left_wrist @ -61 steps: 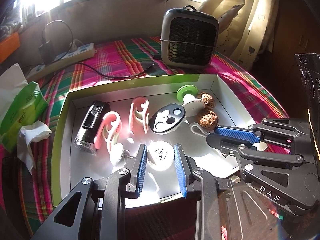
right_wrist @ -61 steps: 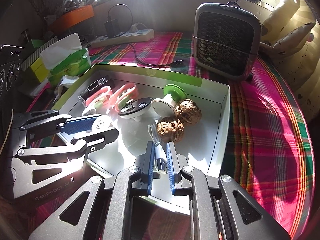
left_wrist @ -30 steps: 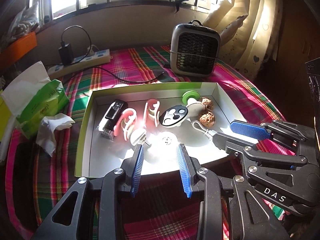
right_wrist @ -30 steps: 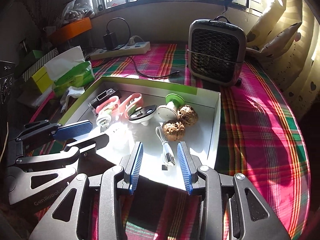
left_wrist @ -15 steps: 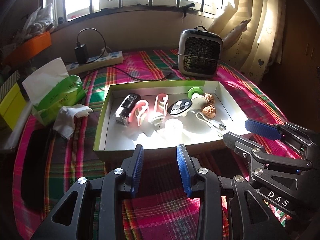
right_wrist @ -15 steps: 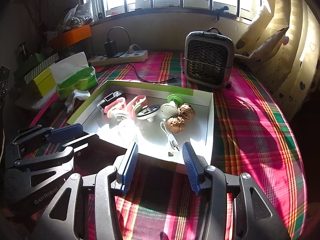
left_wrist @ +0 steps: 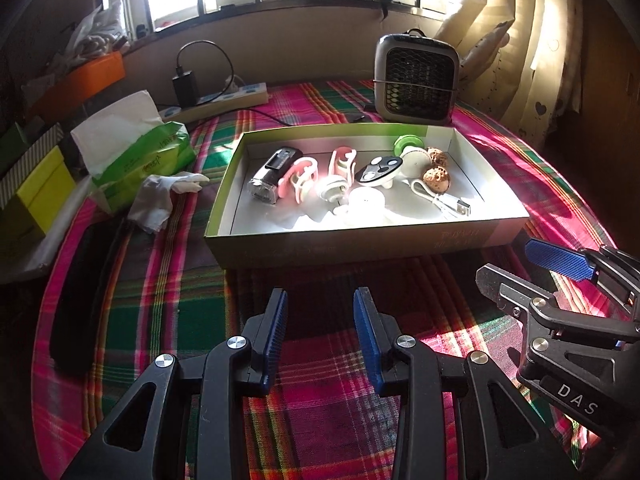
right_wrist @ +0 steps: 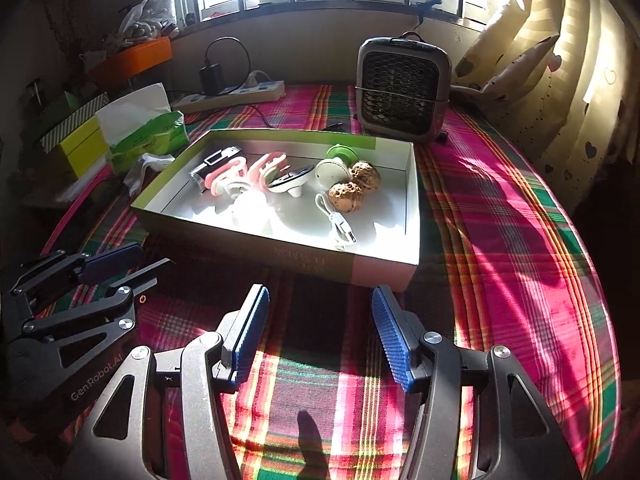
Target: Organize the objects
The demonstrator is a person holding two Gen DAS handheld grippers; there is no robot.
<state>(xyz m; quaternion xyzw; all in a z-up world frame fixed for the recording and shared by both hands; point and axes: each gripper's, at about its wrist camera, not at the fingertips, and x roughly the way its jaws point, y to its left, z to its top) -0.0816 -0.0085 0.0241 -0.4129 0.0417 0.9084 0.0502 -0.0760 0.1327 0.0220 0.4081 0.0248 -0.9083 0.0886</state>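
Both grippers have pulled back from the box, leaving the white cable inside it. Nearest, the left gripper [left_wrist: 320, 332] hangs empty, jaws apart; the right gripper [right_wrist: 320, 336] holds nothing, jaws opening. Beyond, the box [right_wrist: 280, 246] holds the cable [right_wrist: 338, 222], walnuts [right_wrist: 346, 196] and pink clips [left_wrist: 304, 174]; sorting looks nearly finished.

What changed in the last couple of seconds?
Both grippers pulled back out of the box to the cloth in front. The right gripper let go of the white cable, now lying in the box, and its jaws are opening. The left gripper left the white disc. Everything else stayed put.
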